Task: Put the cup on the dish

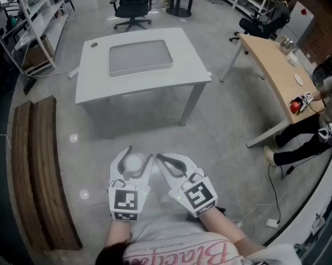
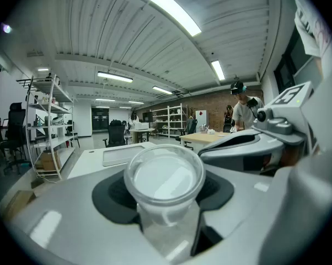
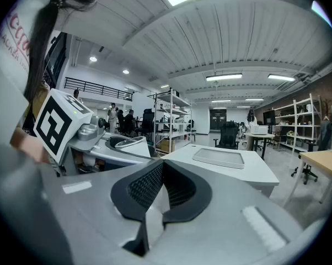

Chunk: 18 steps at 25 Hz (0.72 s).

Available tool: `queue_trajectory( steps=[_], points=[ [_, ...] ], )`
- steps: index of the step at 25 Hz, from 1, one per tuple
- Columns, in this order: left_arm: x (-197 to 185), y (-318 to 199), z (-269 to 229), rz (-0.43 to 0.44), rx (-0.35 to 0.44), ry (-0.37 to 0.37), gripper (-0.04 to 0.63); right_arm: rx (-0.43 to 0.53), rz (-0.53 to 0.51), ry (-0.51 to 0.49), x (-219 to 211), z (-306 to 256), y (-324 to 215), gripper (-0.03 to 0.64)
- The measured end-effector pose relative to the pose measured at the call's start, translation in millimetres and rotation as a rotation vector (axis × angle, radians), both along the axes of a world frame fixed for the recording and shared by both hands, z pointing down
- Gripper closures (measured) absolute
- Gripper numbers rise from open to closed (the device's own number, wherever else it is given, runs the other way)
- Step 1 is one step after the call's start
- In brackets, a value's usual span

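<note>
A clear plastic cup [image 1: 134,163] sits between the jaws of my left gripper [image 1: 138,154], which is shut on it. In the left gripper view the cup [image 2: 164,181] fills the centre, gripped by the dark pads [image 2: 108,195]. My right gripper [image 1: 161,159] hangs just to the right of the left one, shut and empty; its pads [image 3: 180,189] meet. Both are held close to the person's body, well short of the table. The dish, a flat grey tray [image 1: 140,57], lies on the white table [image 1: 94,81] ahead; the tray [image 3: 218,157] also shows in the right gripper view.
A wooden bench [image 1: 42,164] runs along the floor at left. An office chair [image 1: 132,4] stands behind the table. A wooden desk [image 1: 276,70] with a seated person [image 1: 320,126] is at right. Shelving [image 1: 28,21] lines the far left.
</note>
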<state>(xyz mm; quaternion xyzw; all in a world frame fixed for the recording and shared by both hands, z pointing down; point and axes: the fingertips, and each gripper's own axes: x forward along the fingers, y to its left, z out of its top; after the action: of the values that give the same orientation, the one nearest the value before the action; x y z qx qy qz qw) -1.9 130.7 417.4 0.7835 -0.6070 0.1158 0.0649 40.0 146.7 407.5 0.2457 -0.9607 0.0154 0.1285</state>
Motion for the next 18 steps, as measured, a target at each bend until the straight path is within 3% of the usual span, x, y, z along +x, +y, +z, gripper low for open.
queue_trajectory(
  steps=[6, 18],
  points=[
    [16, 26, -3, 0.009, 0.003, 0.005, 0.344, -0.003, -0.010, -0.018, 13, -4, 30, 0.615],
    [15, 34, -19, -0.018, 0.048, -0.006, 0.344, 0.033, -0.013, -0.099, 16, -22, 37, 0.615]
  ],
)
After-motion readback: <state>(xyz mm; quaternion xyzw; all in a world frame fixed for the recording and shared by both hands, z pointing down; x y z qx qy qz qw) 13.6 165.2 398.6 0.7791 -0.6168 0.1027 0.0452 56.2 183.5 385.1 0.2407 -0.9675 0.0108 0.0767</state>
